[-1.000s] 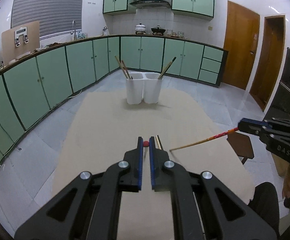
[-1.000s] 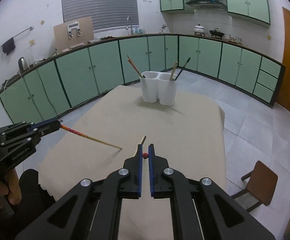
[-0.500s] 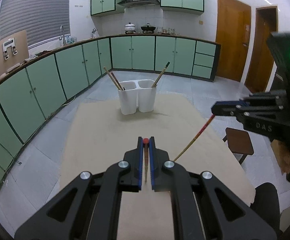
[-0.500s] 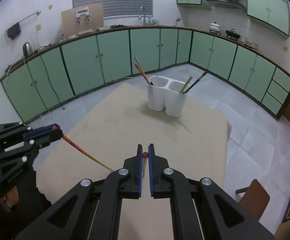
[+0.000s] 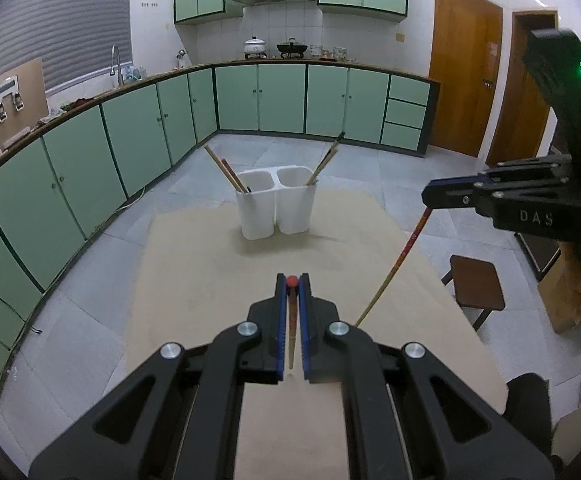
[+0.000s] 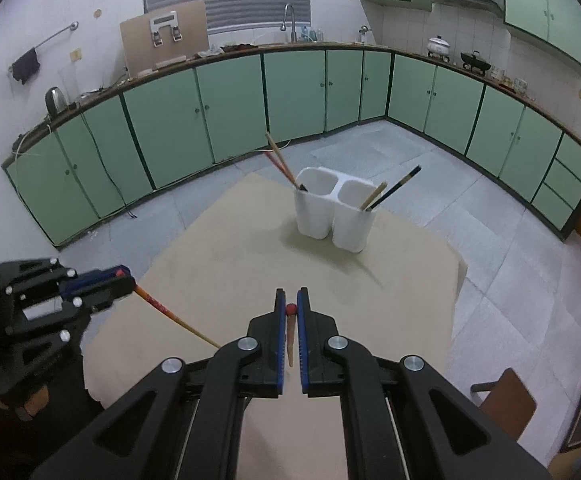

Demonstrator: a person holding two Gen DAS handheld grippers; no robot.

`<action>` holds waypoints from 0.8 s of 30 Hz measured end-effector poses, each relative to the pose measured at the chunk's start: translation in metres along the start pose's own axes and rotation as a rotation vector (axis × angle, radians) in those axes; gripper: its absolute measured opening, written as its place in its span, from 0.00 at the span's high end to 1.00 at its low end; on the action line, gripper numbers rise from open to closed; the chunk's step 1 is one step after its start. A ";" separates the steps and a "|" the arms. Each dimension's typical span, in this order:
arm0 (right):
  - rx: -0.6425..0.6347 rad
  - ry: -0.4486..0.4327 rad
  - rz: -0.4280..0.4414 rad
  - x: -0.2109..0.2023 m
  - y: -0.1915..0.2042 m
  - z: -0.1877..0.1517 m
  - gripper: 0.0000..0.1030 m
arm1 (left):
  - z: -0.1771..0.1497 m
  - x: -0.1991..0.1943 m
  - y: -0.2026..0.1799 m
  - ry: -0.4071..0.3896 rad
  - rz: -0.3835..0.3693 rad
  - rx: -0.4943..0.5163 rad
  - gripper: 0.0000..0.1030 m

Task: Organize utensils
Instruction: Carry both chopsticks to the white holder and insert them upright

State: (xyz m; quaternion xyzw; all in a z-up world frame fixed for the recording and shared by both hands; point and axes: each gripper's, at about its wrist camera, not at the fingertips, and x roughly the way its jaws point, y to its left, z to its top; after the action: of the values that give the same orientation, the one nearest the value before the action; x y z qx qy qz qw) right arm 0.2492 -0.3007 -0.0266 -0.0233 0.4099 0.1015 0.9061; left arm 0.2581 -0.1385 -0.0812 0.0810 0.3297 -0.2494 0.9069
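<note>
A white two-cup utensil holder (image 5: 276, 207) stands at the far middle of the tan table (image 5: 194, 272); it also shows in the right wrist view (image 6: 334, 216). Chopsticks lean in both its cups. My left gripper (image 5: 292, 280) is shut on a red-tipped chopstick (image 5: 291, 320) that hangs down above the table. My right gripper (image 6: 291, 307) is shut on a second red-tipped chopstick (image 6: 290, 336), also held in the air. Each gripper shows in the other's view: the right one (image 5: 430, 196) with its chopstick (image 5: 394, 268), the left one (image 6: 124, 280) with its chopstick (image 6: 174, 318).
Green cabinets (image 5: 130, 140) ring the room behind the table. A brown stool (image 5: 476, 284) stands on the floor right of the table. Wooden doors (image 5: 464, 84) are at the far right. The table's right edge (image 6: 456, 292) is close to my right gripper.
Both grippers have lifted their chopsticks off the table and risen. The chopsticks swung from lying nearly flat to hanging steeply. The holder looks nearer.
</note>
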 end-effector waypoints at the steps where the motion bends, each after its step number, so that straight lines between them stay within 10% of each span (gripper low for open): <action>1: -0.004 0.003 -0.005 0.000 0.000 0.004 0.95 | 0.007 0.001 0.003 0.004 -0.008 -0.003 0.95; 24: 0.108 -0.145 -0.098 0.004 -0.069 0.186 0.95 | 0.207 0.058 0.041 -0.190 0.034 -0.056 0.95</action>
State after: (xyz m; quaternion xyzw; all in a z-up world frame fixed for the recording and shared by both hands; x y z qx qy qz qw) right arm 0.4034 -0.3444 0.0907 0.0128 0.3466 0.0363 0.9372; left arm 0.4322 -0.1910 0.0407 0.0371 0.2475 -0.2310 0.9402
